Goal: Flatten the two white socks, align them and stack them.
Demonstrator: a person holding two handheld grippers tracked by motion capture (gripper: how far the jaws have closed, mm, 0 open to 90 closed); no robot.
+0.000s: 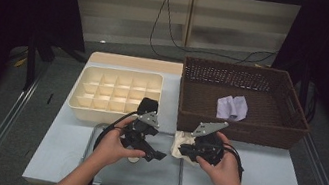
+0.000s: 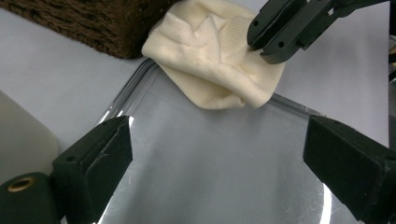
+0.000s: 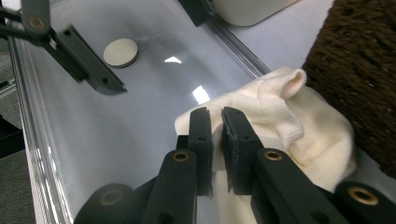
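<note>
Cream sock lies at three o'clock from the wide-open left gripper; the right gripper pinches it.

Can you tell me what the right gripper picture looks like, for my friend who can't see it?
Two black tongs pinch the edge of a cream cloth lying at the corner of a shiny metal tray, beside a brown woven basket. Farther off, the other tongs hang open above the tray near a small round disc.
</note>
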